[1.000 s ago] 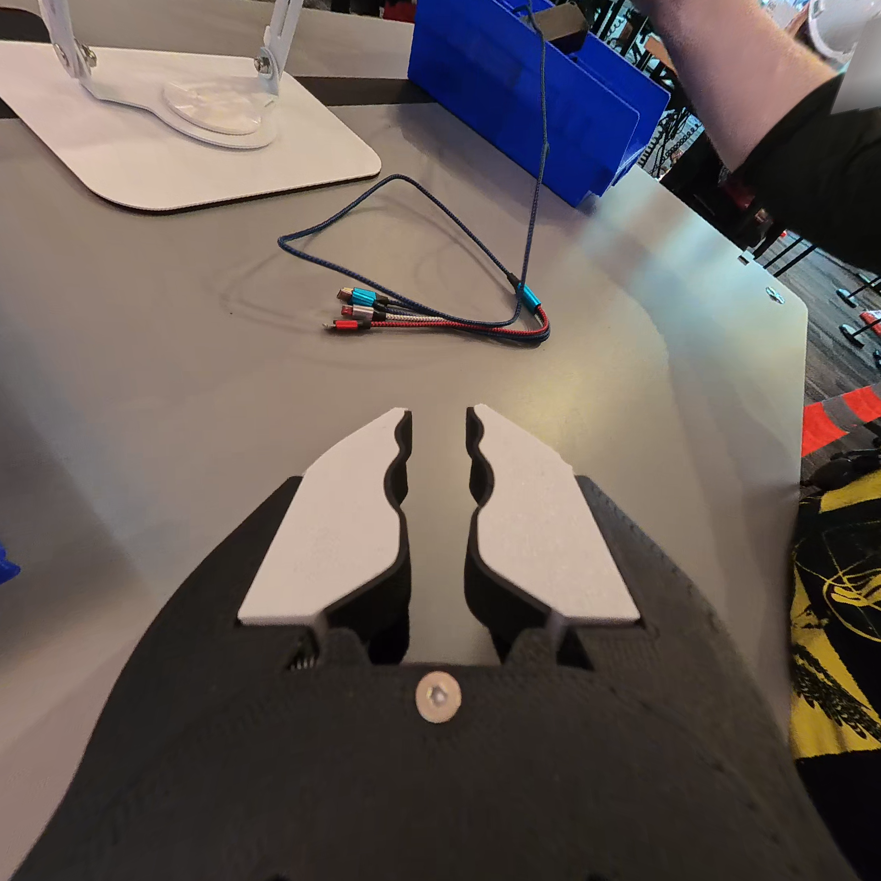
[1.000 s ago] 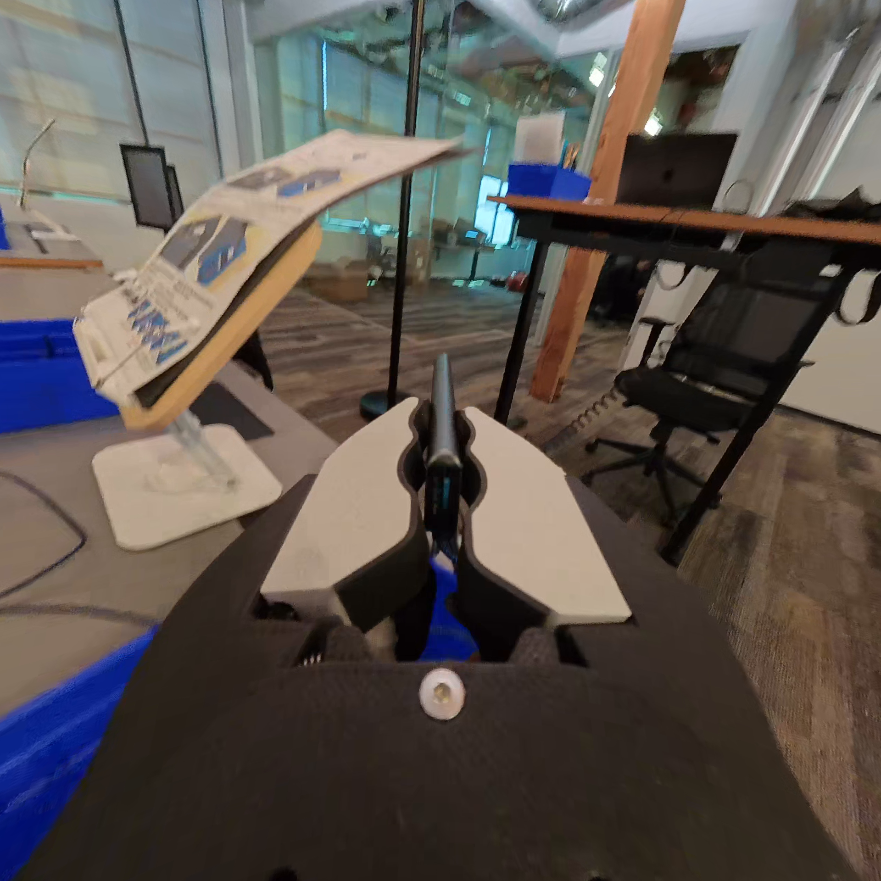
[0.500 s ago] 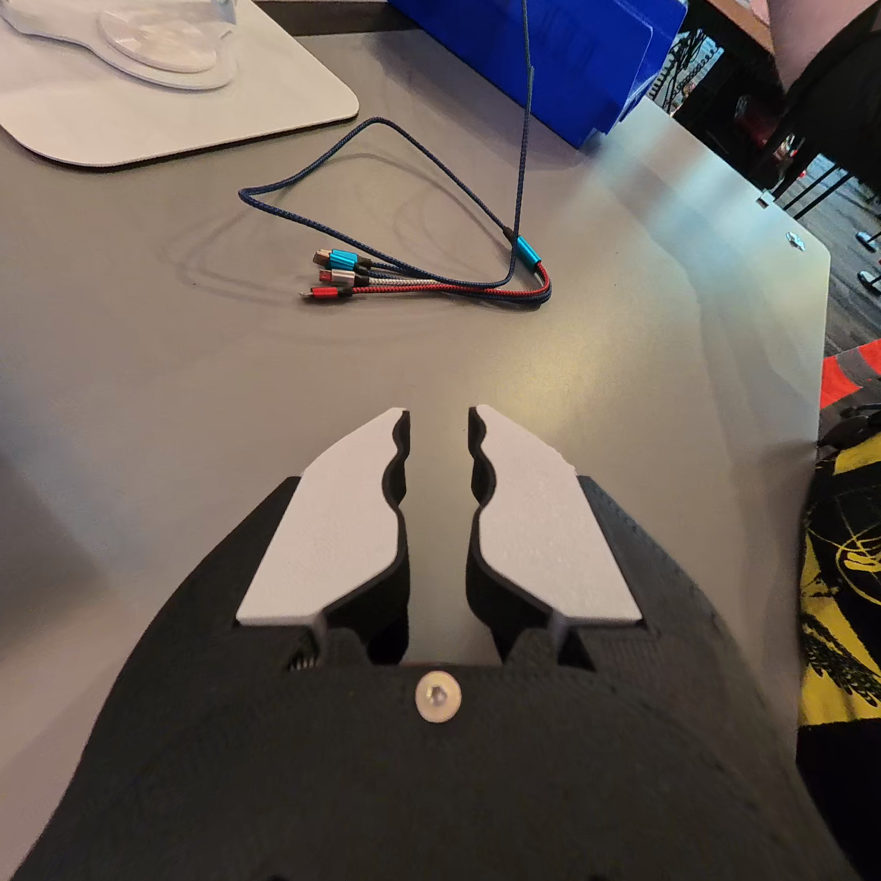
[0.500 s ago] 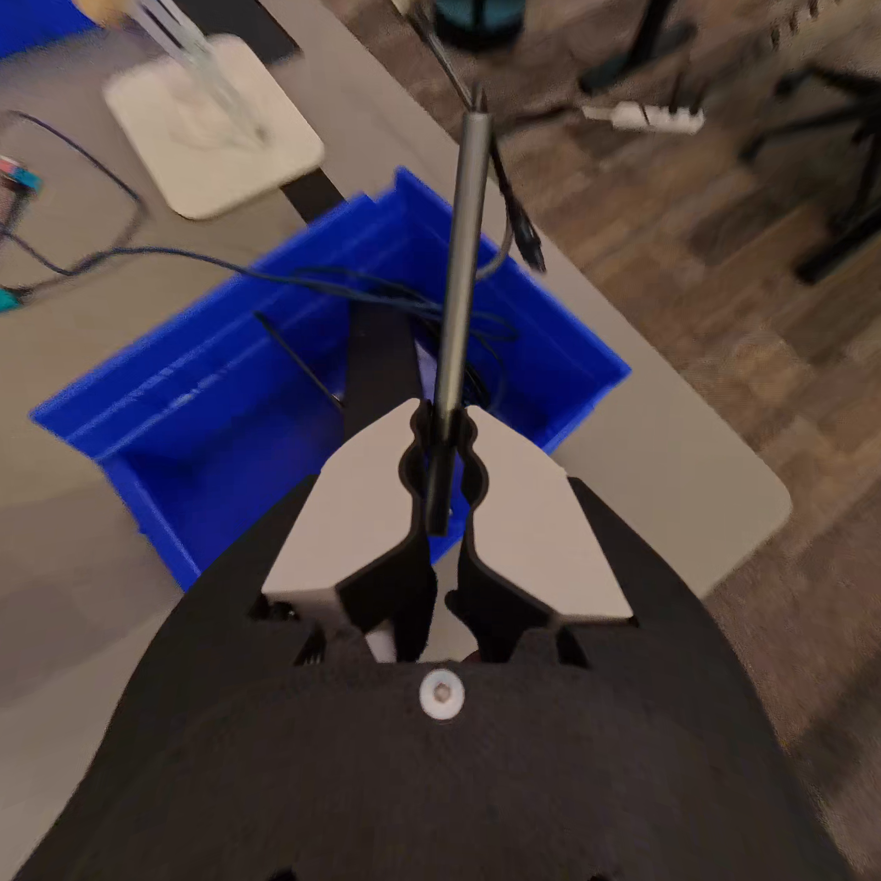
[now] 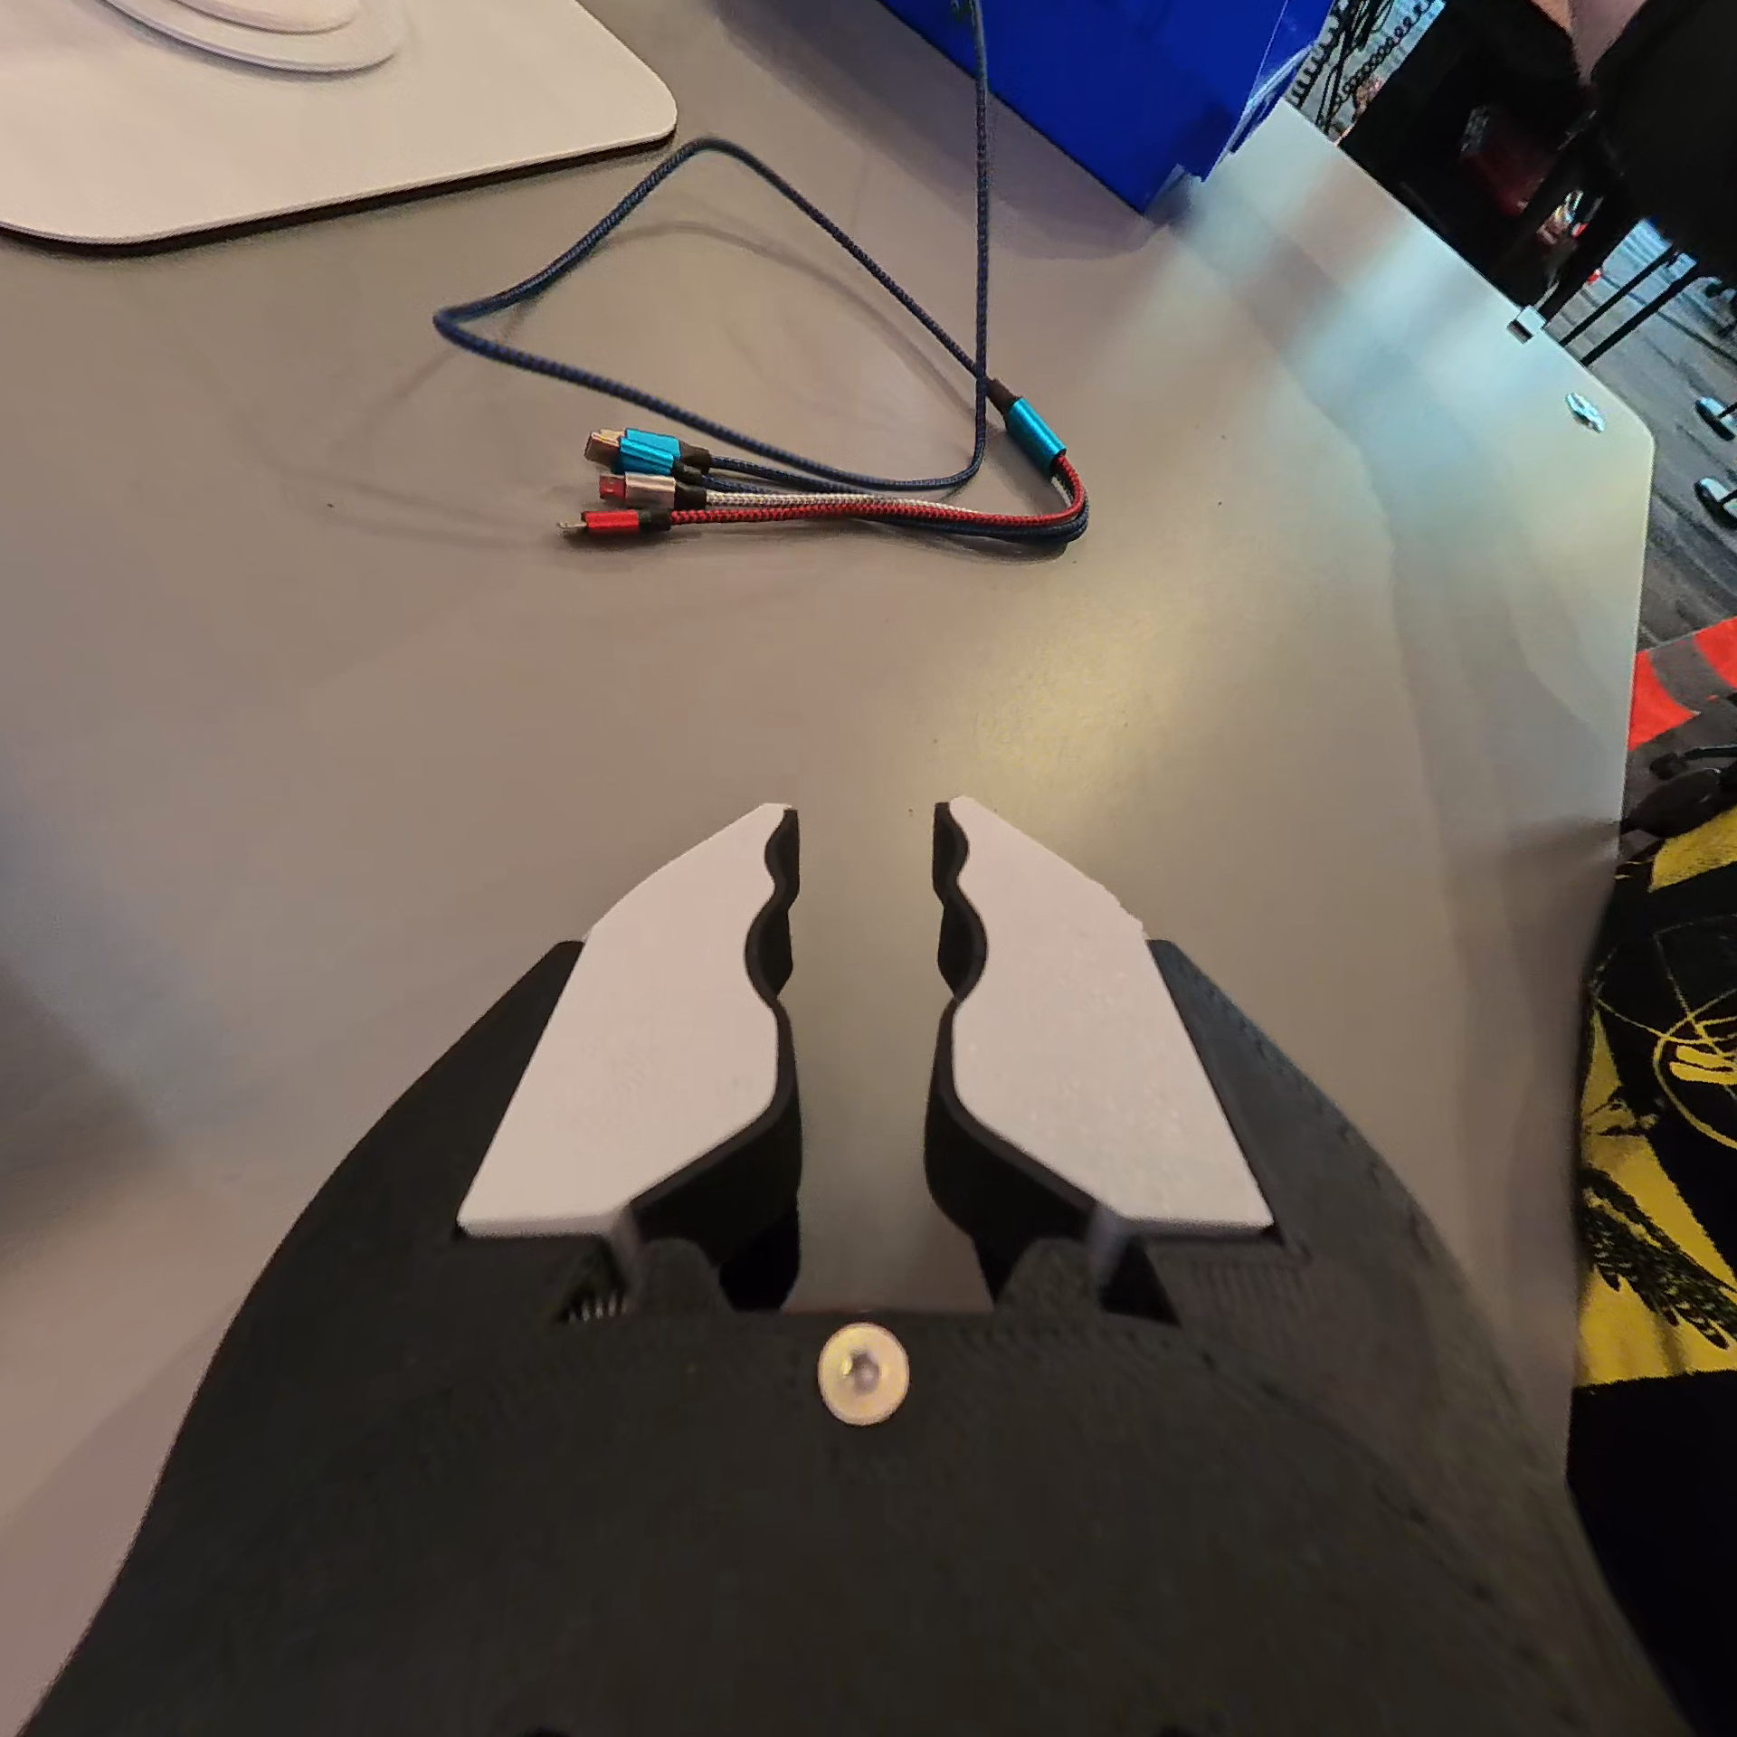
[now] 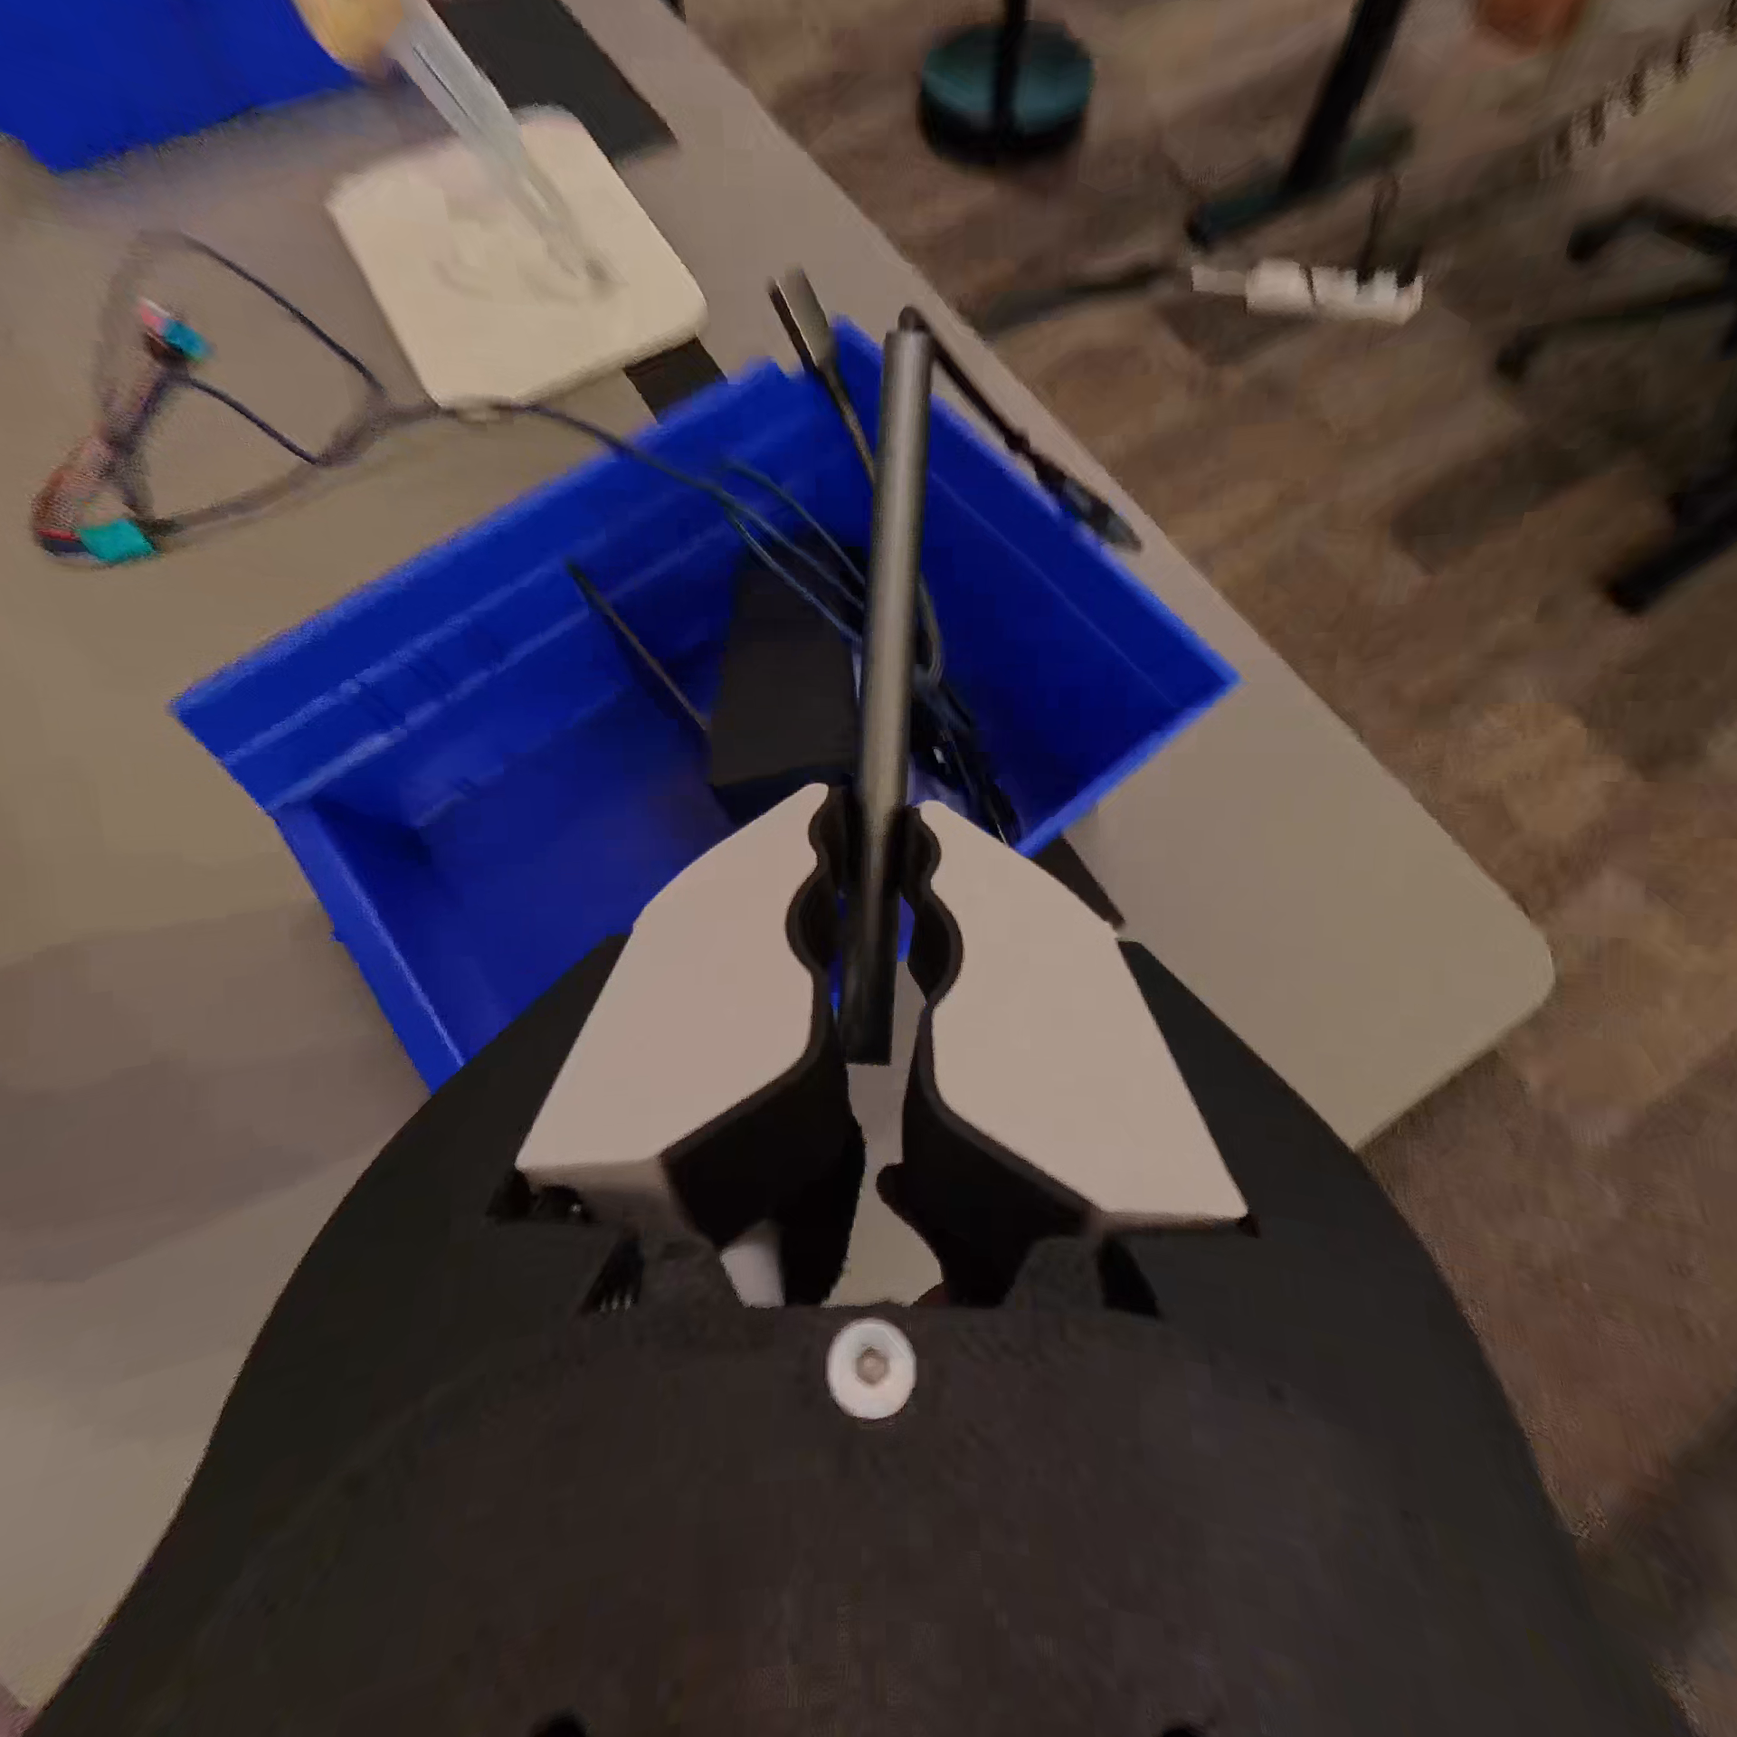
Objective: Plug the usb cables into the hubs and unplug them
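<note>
My left gripper is open and empty above the grey table. Ahead of it lies a braided multi-head USB cable with blue, silver and red plugs; its blue lead rises toward the blue bin. My right gripper is shut on a thin dark grey USB hub, held edge-on above the blue bin. The hub's own short cable with a plug hangs off its far end. The braided cable also shows in the right wrist view, blurred.
A white stand base sits at the far left; it also shows in the right wrist view. The bin holds dark cables and a black block. The table's edge is near, with floor beyond. A person's yellow-and-black shirt is at right. Tip to tip, the grippers are about 65 cm apart.
My right gripper swung down from facing the room to looking over the bin, still holding the hub. My left gripper moved closer to the braided cable and its jaws widened a little.
</note>
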### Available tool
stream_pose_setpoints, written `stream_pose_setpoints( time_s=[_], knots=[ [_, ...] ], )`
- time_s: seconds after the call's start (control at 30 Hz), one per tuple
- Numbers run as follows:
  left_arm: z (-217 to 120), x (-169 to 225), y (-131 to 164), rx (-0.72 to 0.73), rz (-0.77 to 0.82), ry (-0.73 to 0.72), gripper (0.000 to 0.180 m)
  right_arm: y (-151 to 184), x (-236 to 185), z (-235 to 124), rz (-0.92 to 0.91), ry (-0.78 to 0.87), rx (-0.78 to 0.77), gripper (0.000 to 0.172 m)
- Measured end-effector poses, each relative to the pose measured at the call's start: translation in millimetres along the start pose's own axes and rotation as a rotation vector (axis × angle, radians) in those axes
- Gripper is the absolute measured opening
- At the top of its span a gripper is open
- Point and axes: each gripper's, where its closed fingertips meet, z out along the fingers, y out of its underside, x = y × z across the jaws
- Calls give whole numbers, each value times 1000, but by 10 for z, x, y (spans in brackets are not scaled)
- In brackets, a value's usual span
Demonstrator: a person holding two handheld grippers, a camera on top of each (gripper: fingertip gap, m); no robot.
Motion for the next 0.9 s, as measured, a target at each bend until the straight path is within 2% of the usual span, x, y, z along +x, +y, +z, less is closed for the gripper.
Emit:
stream_pose_setpoints(
  time_s=[0.13, 0.2, 0.3, 0.43, 0.57, 0.63, 0.73, 0.77, 0.83, 0.9],
  knots=[
    [-9, -21, -5, 13, -15, 8, 27, -163, -89, -276, -64, -7, 230, 11],
    [8, -31, 6, 10, -21, 13, 28, -72, -85, -341, -54, 12, 233, 11],
    [46, -24, 24, -5, -17, 18, 28, 128, -34, -243, -14, 26, 143, 9],
    [63, 1, 43, -22, -11, 15, 28, 185, 102, 17, 25, 85, -15, 10],
    [75, 13, 68, -33, -13, 16, 29, 312, 178, 493, 42, 103, -307, 11],
    [84, 16, 76, -40, -10, 18, 30, 305, 180, 726, 9, 108, -384, 11],
    [91, 22, 89, -49, -8, 21, 31, 398, 316, 883, 5, 207, -526, 12],
    [90, 27, 94, -51, -8, 23, 31, 394, 381, 874, 4, 263, -542, 18],
    [86, 33, 103, -54, -9, 27, 31, 370, 470, 780, -18, 365, -555, 50],
    [83, 35, 105, -55, -12, 32, 31, 295, 478, 648, -41, 430, -522, 60]
  ],
)
